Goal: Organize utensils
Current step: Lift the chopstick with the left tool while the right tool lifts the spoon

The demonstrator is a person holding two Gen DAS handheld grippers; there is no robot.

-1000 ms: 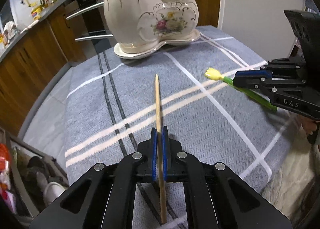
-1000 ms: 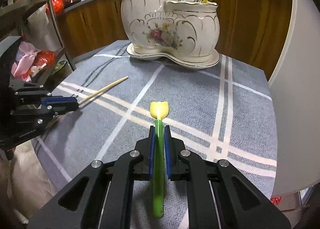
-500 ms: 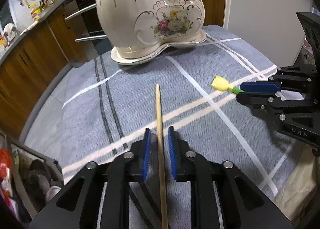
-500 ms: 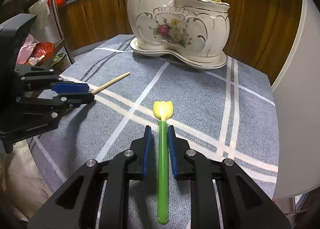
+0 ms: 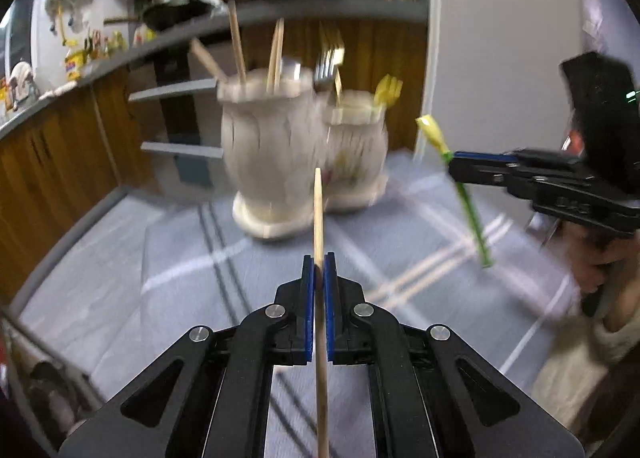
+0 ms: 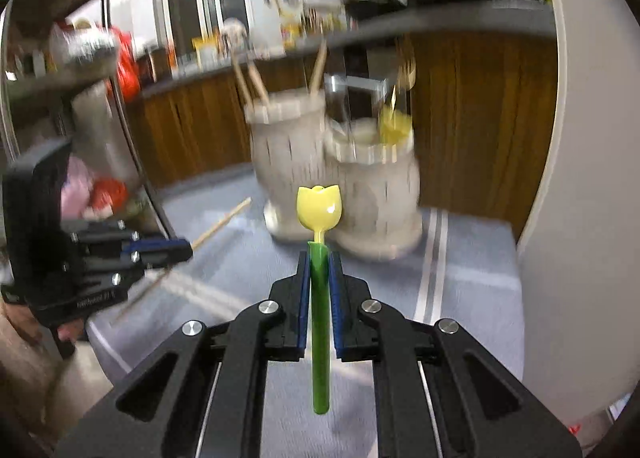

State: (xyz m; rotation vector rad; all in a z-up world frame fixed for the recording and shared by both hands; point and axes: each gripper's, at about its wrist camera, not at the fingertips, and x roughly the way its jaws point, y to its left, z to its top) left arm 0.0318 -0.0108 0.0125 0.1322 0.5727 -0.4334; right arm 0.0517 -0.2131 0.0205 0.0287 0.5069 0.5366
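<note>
Home kitchen: wooden cabinets (image 6: 480, 117), cluttered countertop (image 5: 80, 69)

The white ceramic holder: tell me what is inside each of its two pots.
The ceramic holder is blurred. The taller pot holds wooden chopsticks; the shorter pot holds forks and a yellow tulip-shaped utensil. Only tops show; the walls hide everything lower.

Each wrist camera is looking forward along its own tool, low over the tabletop (image 5: 168, 258), facing the ceramic holder (image 5: 304, 161) at 12 o'clock. Both are sharing it, each catching the other tool at its edge.
</note>
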